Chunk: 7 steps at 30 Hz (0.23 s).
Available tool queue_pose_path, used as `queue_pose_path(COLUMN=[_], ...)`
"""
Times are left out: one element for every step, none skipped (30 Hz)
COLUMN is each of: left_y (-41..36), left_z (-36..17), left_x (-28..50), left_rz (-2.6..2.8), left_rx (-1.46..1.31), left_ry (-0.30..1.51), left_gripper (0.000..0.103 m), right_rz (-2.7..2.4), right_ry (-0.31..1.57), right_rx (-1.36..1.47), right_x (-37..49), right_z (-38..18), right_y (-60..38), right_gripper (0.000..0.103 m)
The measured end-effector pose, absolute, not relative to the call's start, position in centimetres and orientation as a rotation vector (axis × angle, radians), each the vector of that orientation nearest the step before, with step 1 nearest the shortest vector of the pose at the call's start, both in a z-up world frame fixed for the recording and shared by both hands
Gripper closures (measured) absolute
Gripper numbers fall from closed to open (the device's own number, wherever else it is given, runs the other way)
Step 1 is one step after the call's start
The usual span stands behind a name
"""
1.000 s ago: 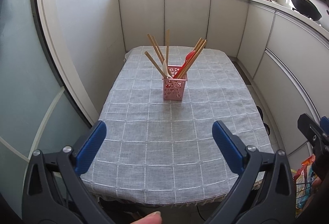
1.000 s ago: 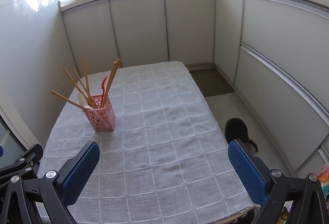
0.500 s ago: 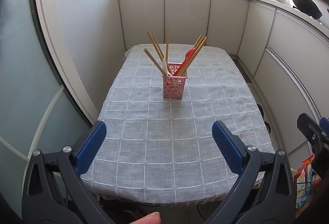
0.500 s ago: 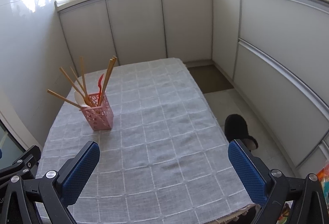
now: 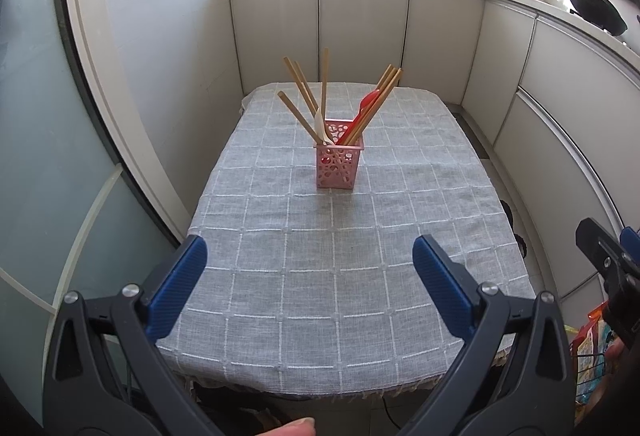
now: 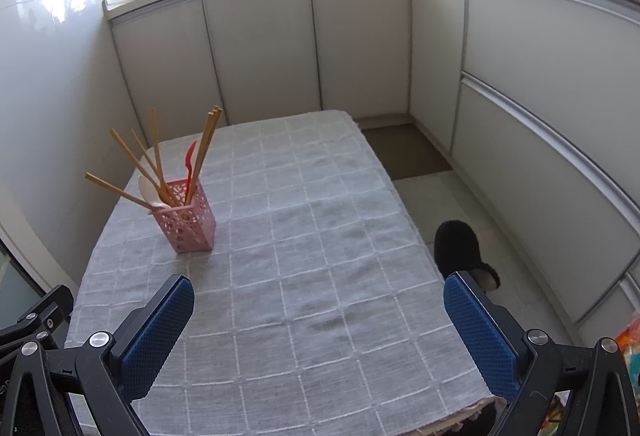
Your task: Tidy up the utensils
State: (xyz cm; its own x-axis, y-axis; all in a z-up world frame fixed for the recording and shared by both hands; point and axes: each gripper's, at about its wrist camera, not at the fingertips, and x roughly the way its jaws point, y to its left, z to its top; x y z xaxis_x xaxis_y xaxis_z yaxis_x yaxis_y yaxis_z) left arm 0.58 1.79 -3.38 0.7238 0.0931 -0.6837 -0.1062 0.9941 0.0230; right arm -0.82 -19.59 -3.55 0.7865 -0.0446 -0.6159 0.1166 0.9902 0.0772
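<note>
Both views have drifted only slightly back from the pink basket (image 5: 339, 166). Left wrist: left hand-held gripper (image 5: 310, 260) gapes wide, empty, well short of the basket holding chopsticks (image 5: 304, 88) and spoons. Right wrist: right hand-held gripper (image 6: 318, 300) likewise wide; surface (image 6: 320, 296) bare, so sorting looks finished.

My left wrist camera sits above the near edge of the table (image 5: 344, 276), looking forward and down along its length towards the far cabinets (image 5: 360, 28), with the pink holder (image 5: 339, 166) near centre frame at mid distance. My right wrist camera looks from the same near end but further right, so the holder (image 6: 188, 224) falls left of centre and the floor (image 6: 464, 204) beside the table (image 6: 320, 276) shows. Both views share the tablecloth, holder and cabinets (image 6: 360, 40); each frames its own tongs (image 5: 310, 268) (image 6: 320, 310) at the bottom
</note>
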Motion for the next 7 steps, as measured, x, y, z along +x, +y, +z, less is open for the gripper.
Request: queue_pose_path(left_y=[1.76,1.74,1.70,1.69,1.68,1.63,1.61], left_z=[-3.46,-3.55,-3.60,-3.68,-3.79,-3.89,-4.07], left_x=[0.65,0.73,0.83,0.94,1.04,1.14,1.37], left_rz=[0.110,0.111,0.112,0.111,0.107,0.100,0.084], left_rx=[-0.018,-0.018,-0.018,-0.019,-0.021,-0.021,-0.026], left_ry=[0.756,0.759,0.763,0.767,0.769,0.769,0.768], left_gripper=[0.001,0.001,0.001,0.001,0.001,0.001,0.001], right_rz=[-0.088,-0.090,-0.091,-0.091,-0.090,-0.089,-0.086], right_ry=[0.661,0.662,0.665,0.667,0.669,0.672,0.675], right_rx=[0.115,0.116,0.119,0.121,0.122,0.124,0.126], right_x=[-0.77,-0.71,-0.62,-0.49,-0.36,-0.21,-0.01], right_z=[-3.60,-3.67,-3.75,-3.84,-3.98,-4.18,-4.45], right_y=[-19.66,-19.71,-19.77,-19.83,-19.90,-19.95,-20.03], right_gripper=[0.001,0.001,0.001,0.001,0.001,0.001,0.001])
